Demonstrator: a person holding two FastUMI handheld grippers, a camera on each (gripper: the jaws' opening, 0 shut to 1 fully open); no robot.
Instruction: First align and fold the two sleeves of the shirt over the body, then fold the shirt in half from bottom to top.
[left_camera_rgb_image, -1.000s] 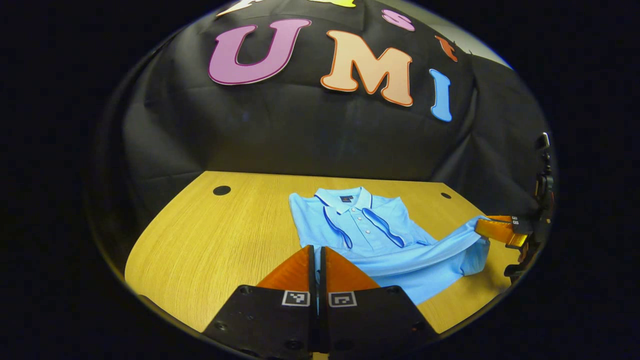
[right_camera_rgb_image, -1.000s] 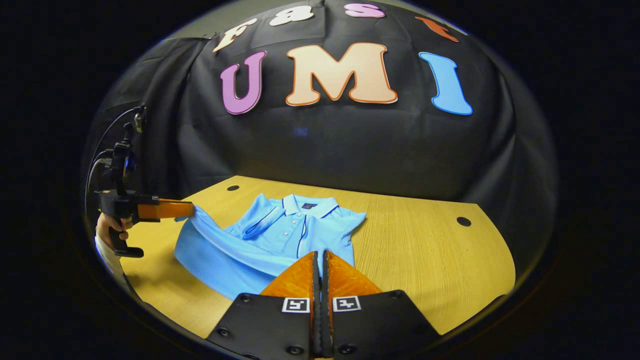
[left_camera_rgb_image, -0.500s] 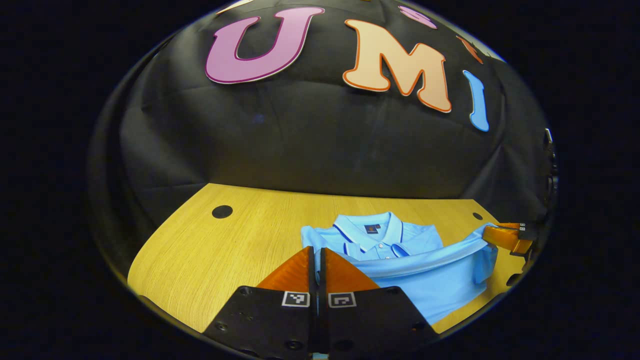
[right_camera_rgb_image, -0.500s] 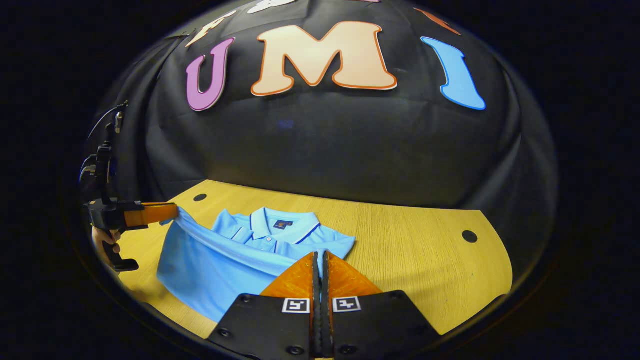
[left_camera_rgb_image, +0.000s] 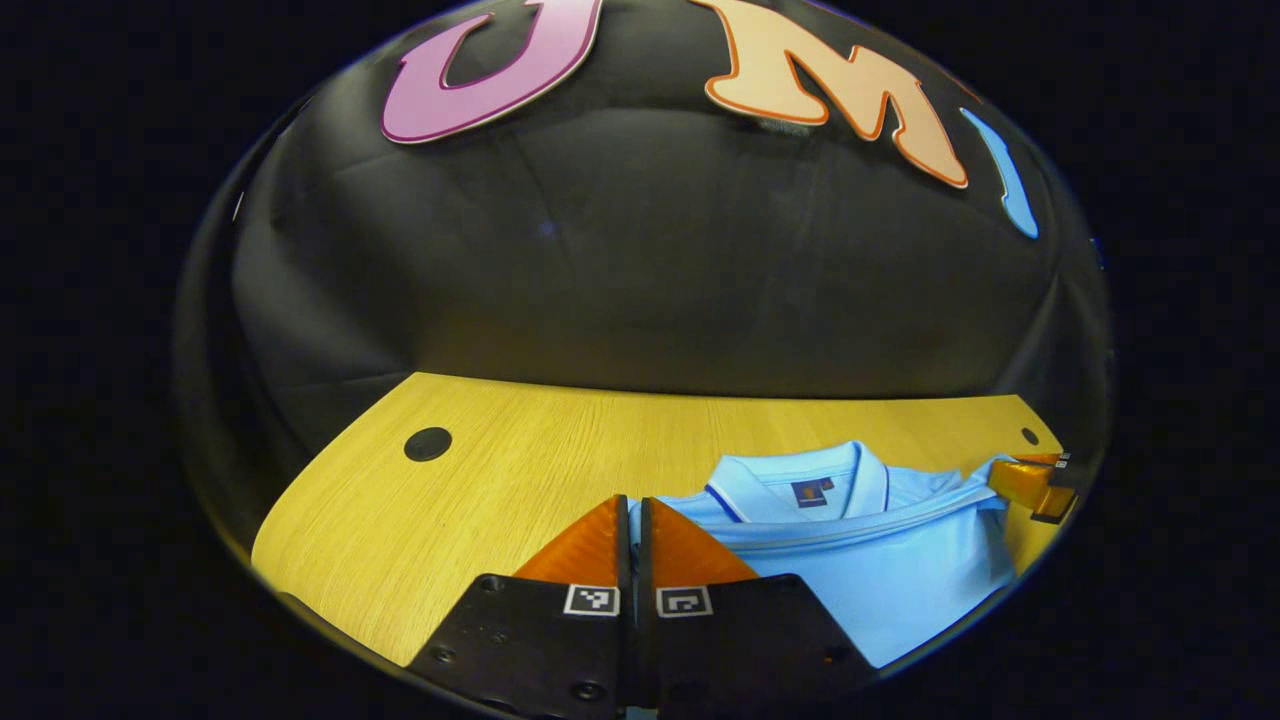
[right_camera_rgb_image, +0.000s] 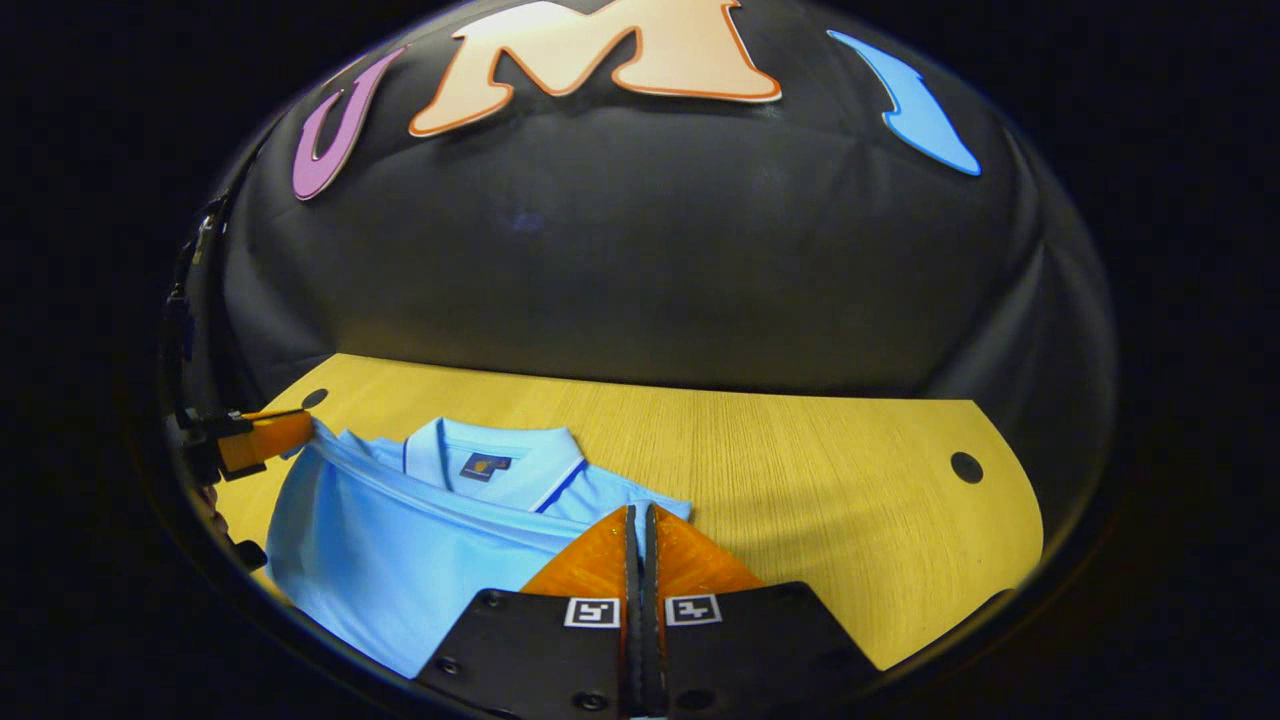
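A light blue polo shirt (left_camera_rgb_image: 880, 590) (right_camera_rgb_image: 400, 570) lies on the wooden table (left_camera_rgb_image: 500, 470) (right_camera_rgb_image: 800, 480), its bottom half lifted and drawn over the body. The hem stretches as a taut band just below the collar (left_camera_rgb_image: 800, 480) (right_camera_rgb_image: 490, 460). My left gripper (left_camera_rgb_image: 632, 503) is shut on the hem's left corner. It also appears at the left edge of the right gripper view (right_camera_rgb_image: 298, 432), pinching that corner. My right gripper (right_camera_rgb_image: 640, 512) is shut on the hem's other corner and appears far right in the left gripper view (left_camera_rgb_image: 998, 477). The folded sleeves are hidden under the raised cloth.
The black cloth wall rises right behind the table's far edge. Round dark holes sit in the tabletop: one left (left_camera_rgb_image: 428, 443), one at the far right corner (left_camera_rgb_image: 1030, 436) (right_camera_rgb_image: 966, 466), one by the left gripper (right_camera_rgb_image: 315, 398). Bare wood lies on both sides of the shirt.
Both grippers have carried the hem forward toward the collar. The placket and folded sleeves, in sight a second ago, are now covered by the lifted lower half.
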